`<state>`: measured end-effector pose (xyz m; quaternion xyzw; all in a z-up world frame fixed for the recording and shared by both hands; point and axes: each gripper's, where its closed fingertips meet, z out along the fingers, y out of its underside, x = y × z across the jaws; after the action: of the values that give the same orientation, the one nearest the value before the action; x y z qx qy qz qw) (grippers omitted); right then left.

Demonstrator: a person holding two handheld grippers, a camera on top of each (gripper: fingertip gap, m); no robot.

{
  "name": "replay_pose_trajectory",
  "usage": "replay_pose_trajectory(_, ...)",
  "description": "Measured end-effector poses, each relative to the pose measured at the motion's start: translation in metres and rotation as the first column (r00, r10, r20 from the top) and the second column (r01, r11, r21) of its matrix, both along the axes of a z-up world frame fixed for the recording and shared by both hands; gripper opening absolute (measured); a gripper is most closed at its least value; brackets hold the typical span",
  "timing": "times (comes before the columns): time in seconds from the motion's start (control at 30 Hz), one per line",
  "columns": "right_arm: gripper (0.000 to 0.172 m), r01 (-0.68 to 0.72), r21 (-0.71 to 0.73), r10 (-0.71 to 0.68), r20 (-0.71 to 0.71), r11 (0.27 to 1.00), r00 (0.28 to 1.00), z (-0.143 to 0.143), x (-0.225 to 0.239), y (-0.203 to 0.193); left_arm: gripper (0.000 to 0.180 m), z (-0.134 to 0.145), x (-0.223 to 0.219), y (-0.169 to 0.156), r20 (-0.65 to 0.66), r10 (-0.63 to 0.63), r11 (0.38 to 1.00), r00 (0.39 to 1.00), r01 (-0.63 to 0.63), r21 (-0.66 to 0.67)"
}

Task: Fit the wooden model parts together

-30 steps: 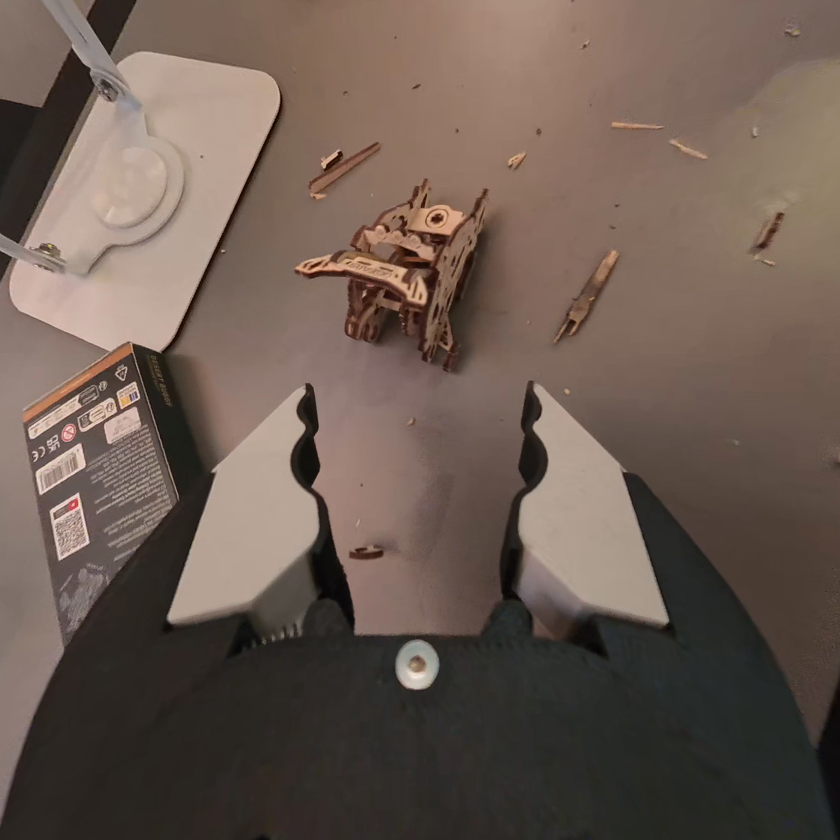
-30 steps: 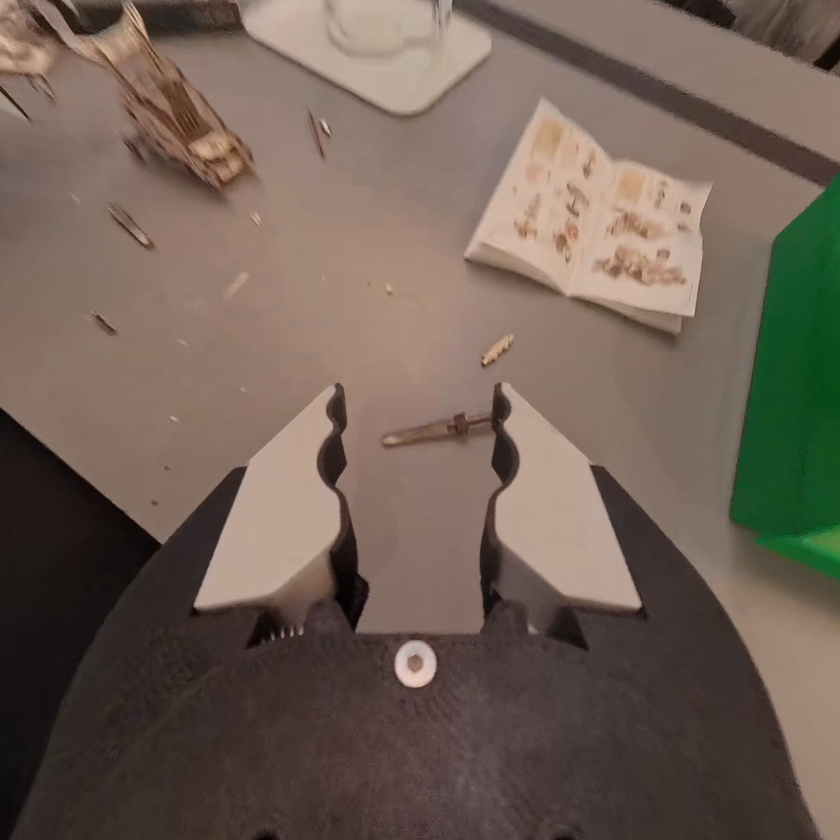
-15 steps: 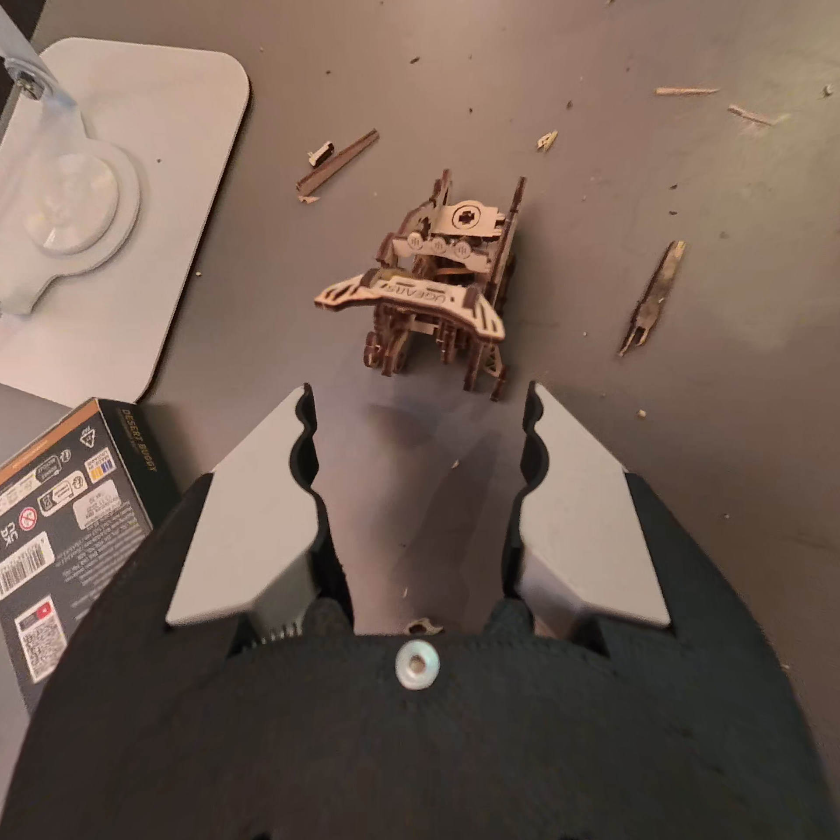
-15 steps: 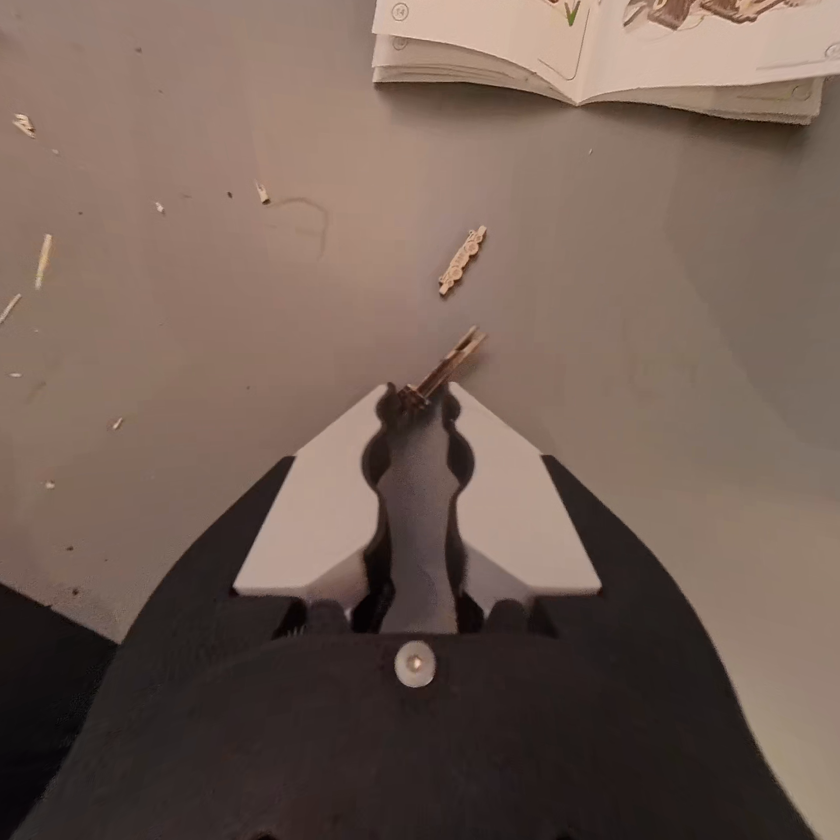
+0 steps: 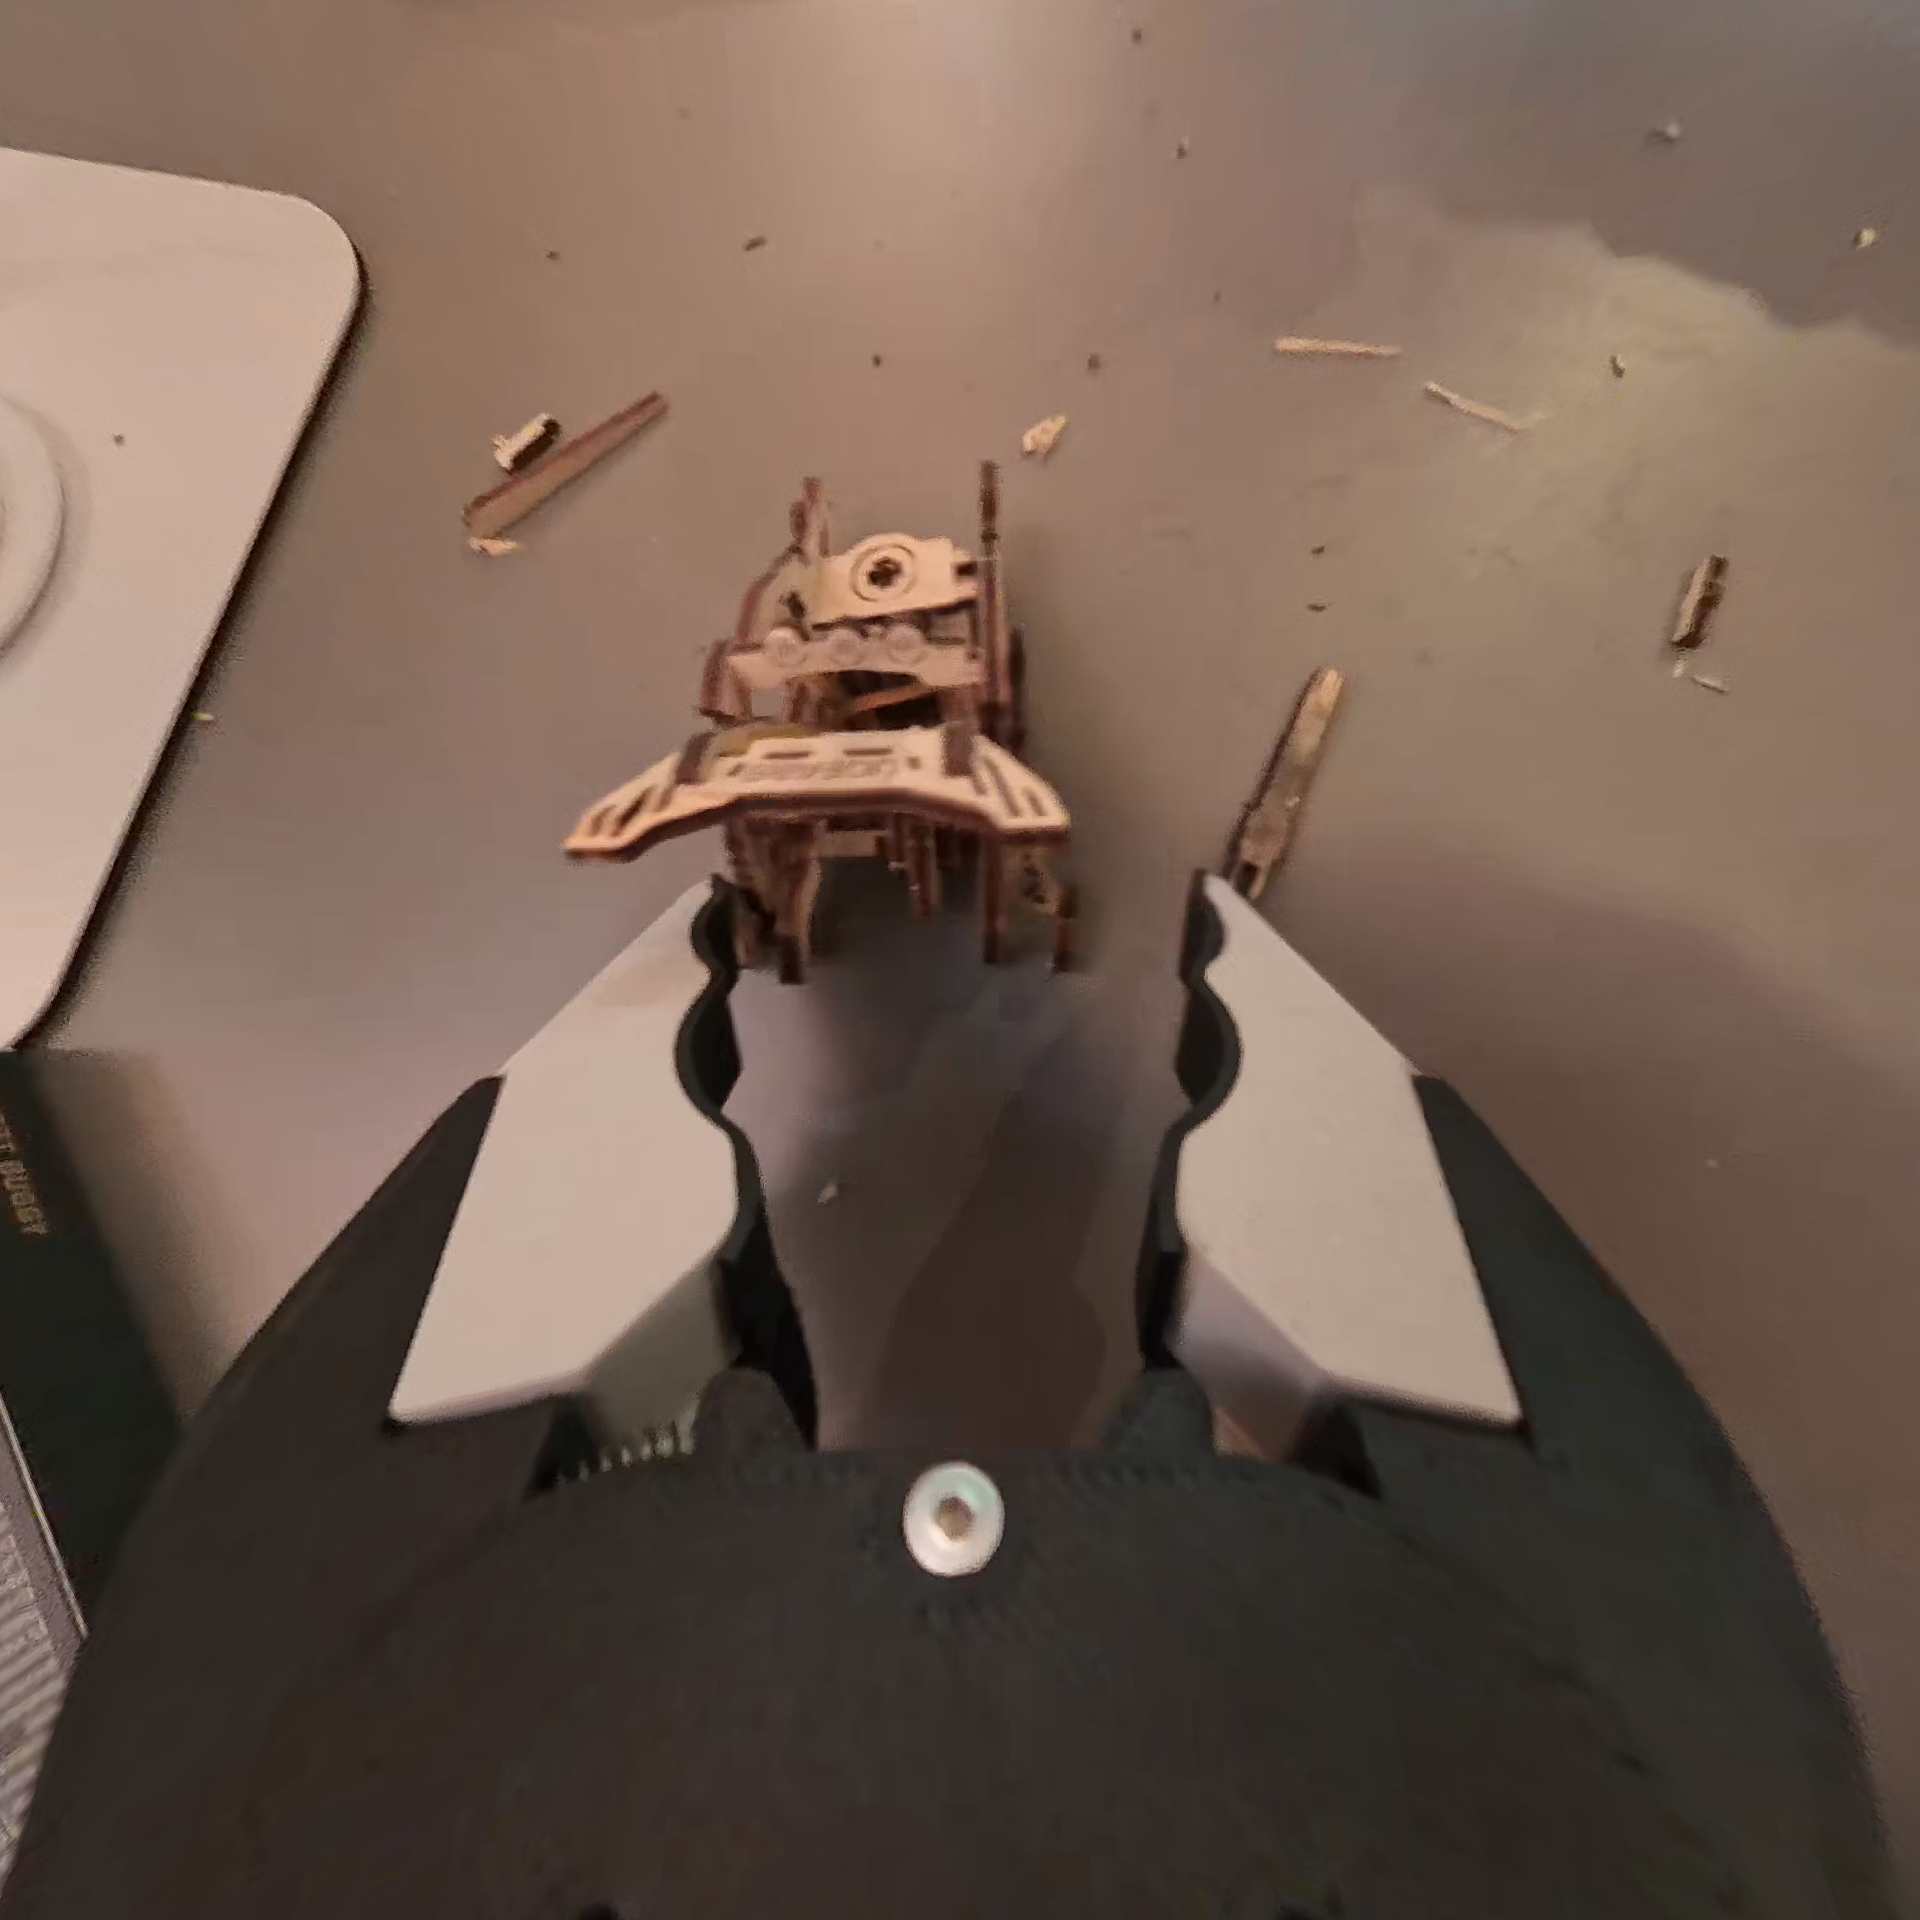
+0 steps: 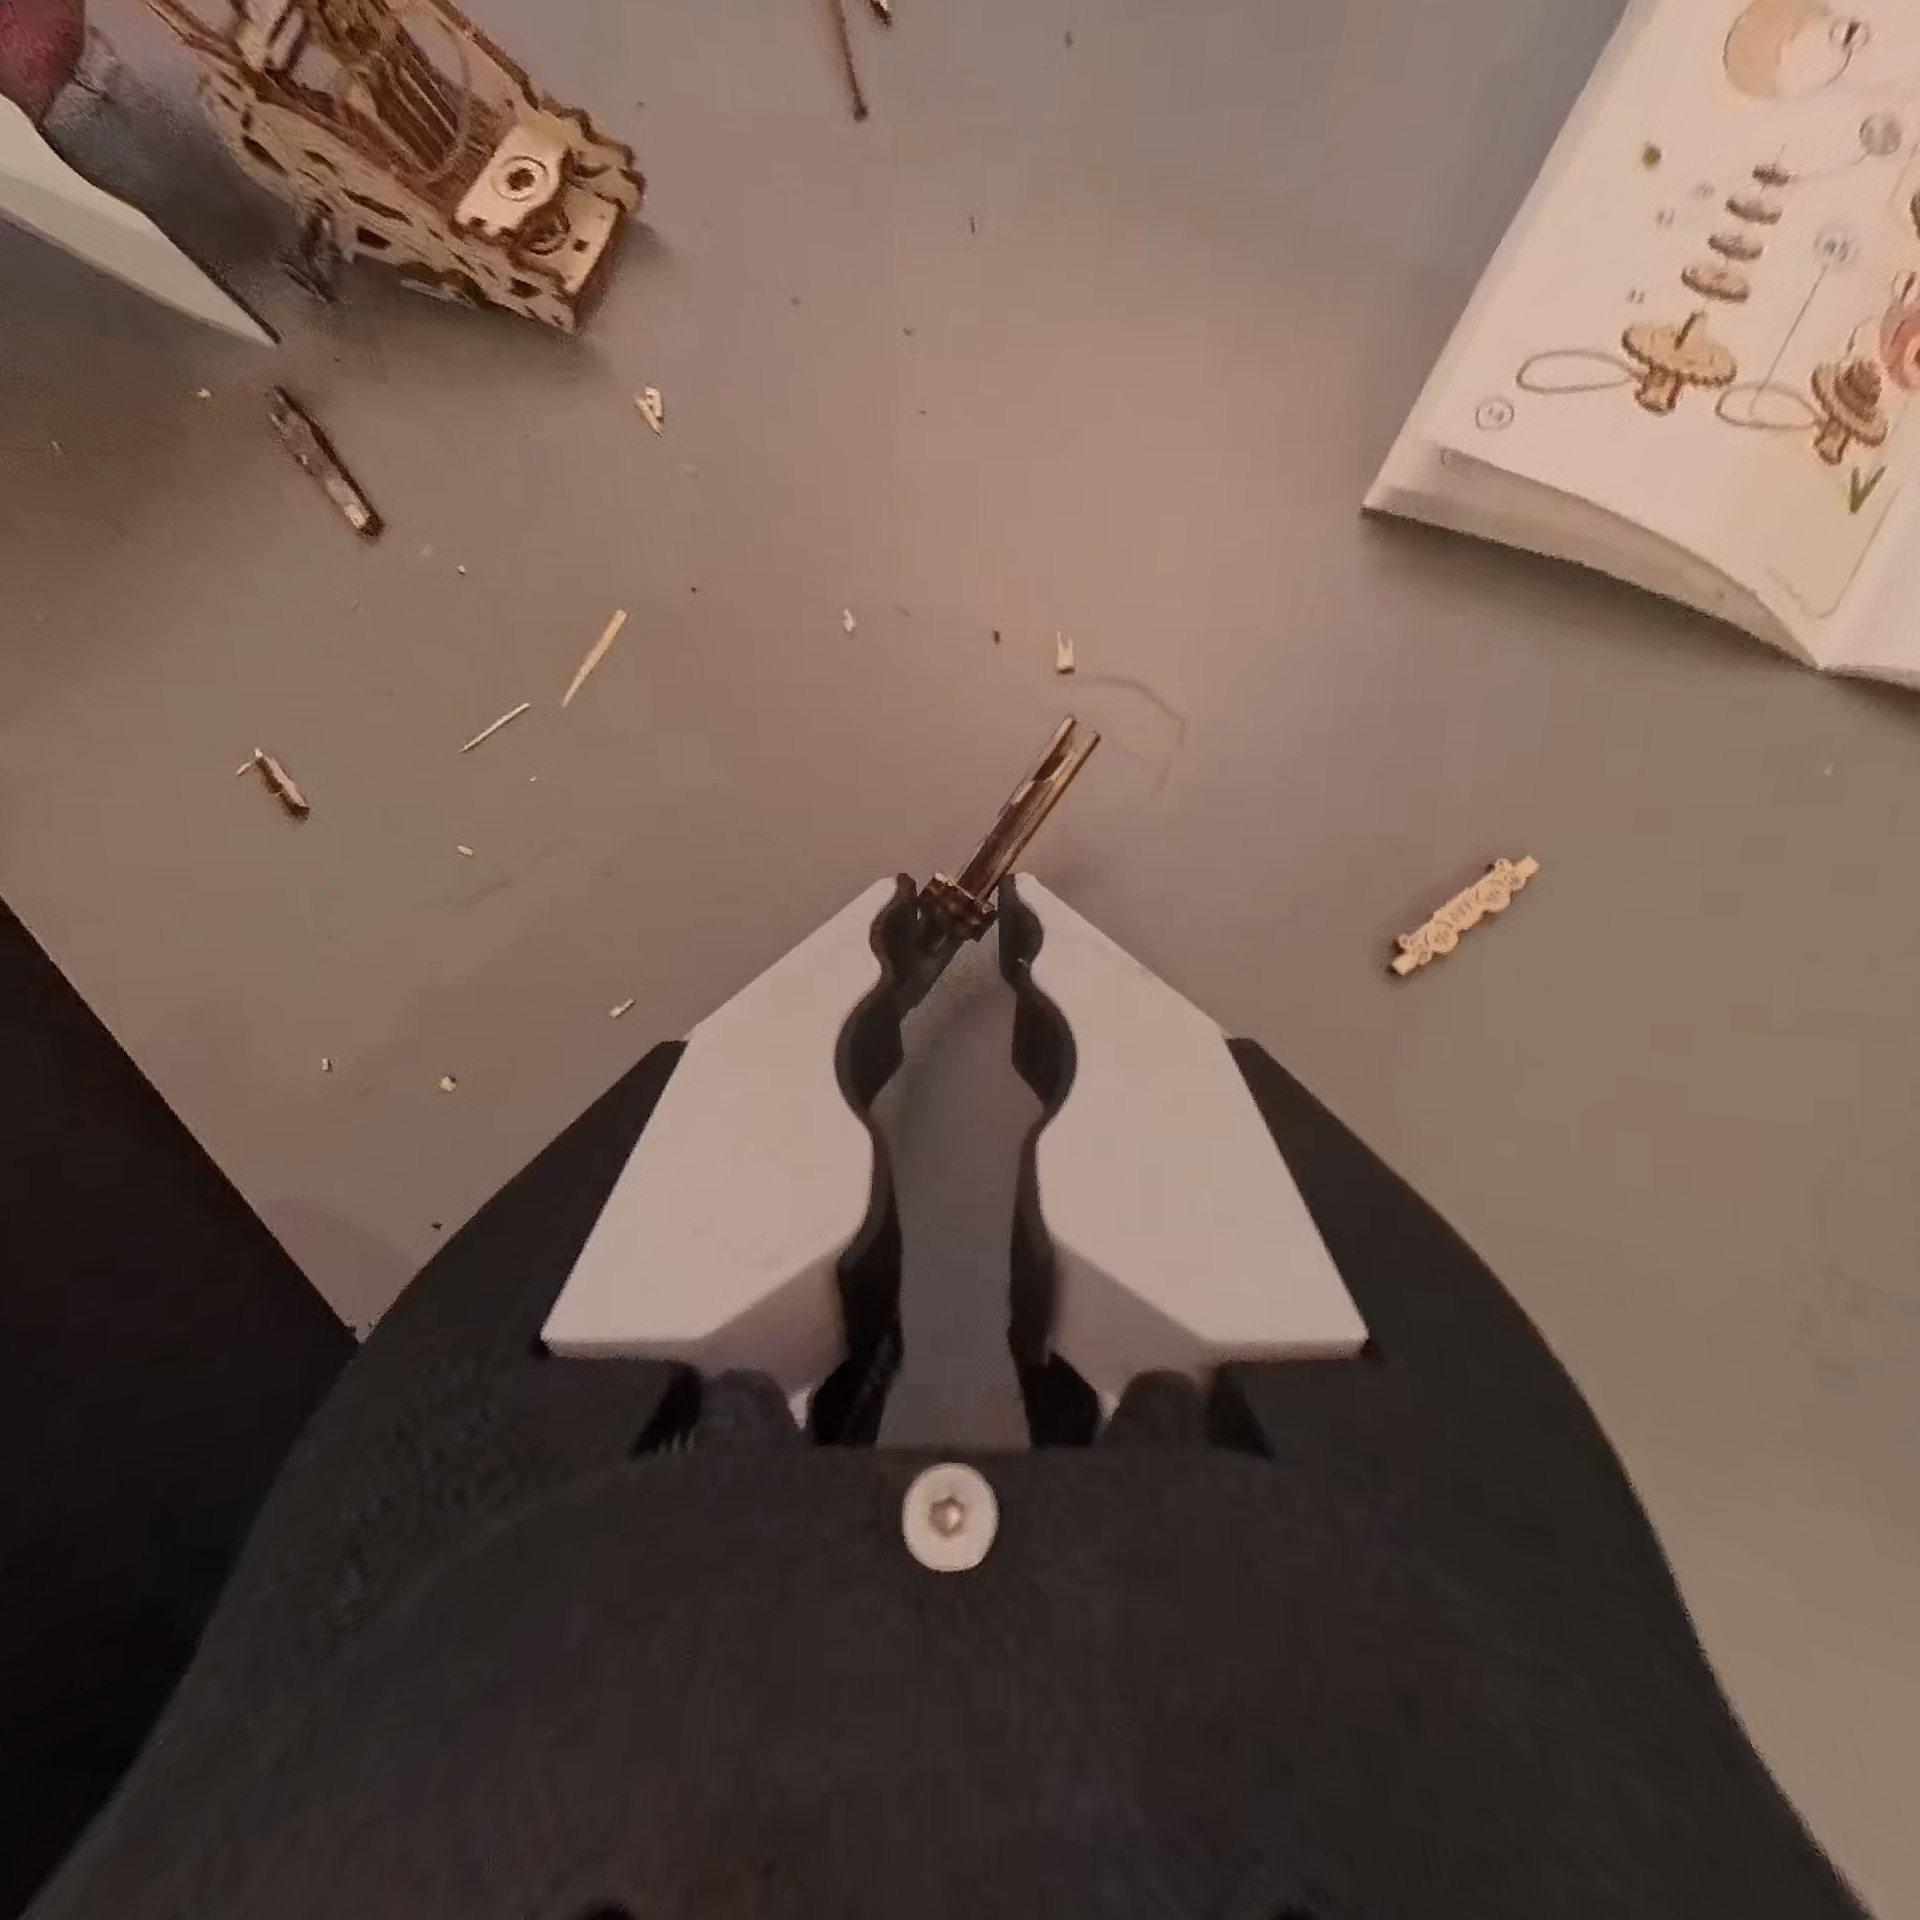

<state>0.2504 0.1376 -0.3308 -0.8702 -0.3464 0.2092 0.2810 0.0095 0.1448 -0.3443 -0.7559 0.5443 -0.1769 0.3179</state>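
The grey bench [image 5: 1455, 935] carried everything, and it was littered with pale wooden splinters and offcuts. Of containers there was only a black printed box [image 5: 42, 1351], seen at the left edge of the left wrist view; it looked closed, and its contents could not be told. Beside it lay a white rounded base plate [image 5: 156, 520].

An open instruction booklet [image 6: 1714, 364] with drawn assembly steps lay on the bench at the upper right, in the right wrist view only.

The wooden model [image 5: 862, 769], a half-built laser-cut vehicle of pale plywood with dark burnt edges, stood upright on the bench near the middle. It had a broad winged panel across its near end, a round hub piece higher up and thin legs beneath. The right wrist view showed its slatted side [image 6: 416, 156] from farther off, at the upper left.

The left tool [image 5: 956, 914] stood wide apart just before the model, its left fingertip [image 5: 707, 935] close against the model's near leg, though contact could not be told, and nothing was gripped. A flat dark strip [image 5: 1283, 779] lay just beyond its right fingertip.

The right tool [image 6: 961, 899] was narrowed onto a slim wooden stick part [image 6: 1029, 810] with a small collar at the tips; the stick jutted forward and to the right. A small pale notched piece [image 6: 1465, 914] lay to its right.
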Motion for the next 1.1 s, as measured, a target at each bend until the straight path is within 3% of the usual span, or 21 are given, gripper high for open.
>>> replay_pose_trajectory(0.03,0.013,-0.010,0.011,0.010,0.001,1.000,1.000,0.002,-0.002,-0.001,0.091,-0.001,0.001,-0.007,-0.025,-0.005,1.000,1.000,0.005,-0.014)
replay_pose_trajectory(0.27,0.013,-0.089,0.044,0.088,0.023,0.995,0.996,0.002,-0.011,-0.008,0.083,0.008,0.018,-0.049,0.028,-0.006,0.997,1.000,0.008,-0.079)
replay_pose_trajectory(0.43,0.013,-0.160,0.046,0.159,0.021,0.986,0.987,0.000,-0.026,-0.013,0.075,0.014,-0.001,-0.038,0.087,0.143,0.990,0.986,-0.141,-0.033)
replay_pose_trajectory(0.53,0.028,-0.175,0.043,0.173,0.043,0.984,0.984,-0.004,-0.035,-0.013,0.073,0.017,-0.007,-0.029,0.108,0.181,0.983,0.977,-0.184,0.014)
replay_pose_trajectory(0.6,0.047,-0.166,0.055,0.161,0.083,0.985,0.984,-0.004,-0.035,-0.009,0.074,0.015,-0.007,-0.027,0.098,0.176,0.984,0.980,-0.179,0.020)
replay_pose_trajectory(0.7,0.058,-0.150,0.112,0.138,0.103,0.982,0.985,0.009,-0.037,-0.004,0.074,0.016,-0.001,-0.024,0.121,0.170,0.984,0.978,-0.175,0.030)
replay_pose_trajectory(0.87,0.036,-0.222,0.108,0.225,-0.014,0.969,0.974,0.035,-0.089,-0.017,0.072,0.013,0.004,-0.016,0.113,0.151,0.985,0.982,-0.159,0.062)
replay_pose_trajectory(1.0,0.023,-0.344,0.073,0.344,0.000,0.936,0.939,0.018,-0.146,-0.029,0.071,0.016,0.013,-0.015,0.155,0.127,0.991,0.980,-0.132,0.024)
replay_pose_trajectory(1.1,0.012,-0.397,0.079,0.399,-0.009,0.915,0.917,0.008,-0.172,-0.032,0.073,0.007,0.017,-0.018,0.107,0.111,0.993,0.988,-0.114,0.019)
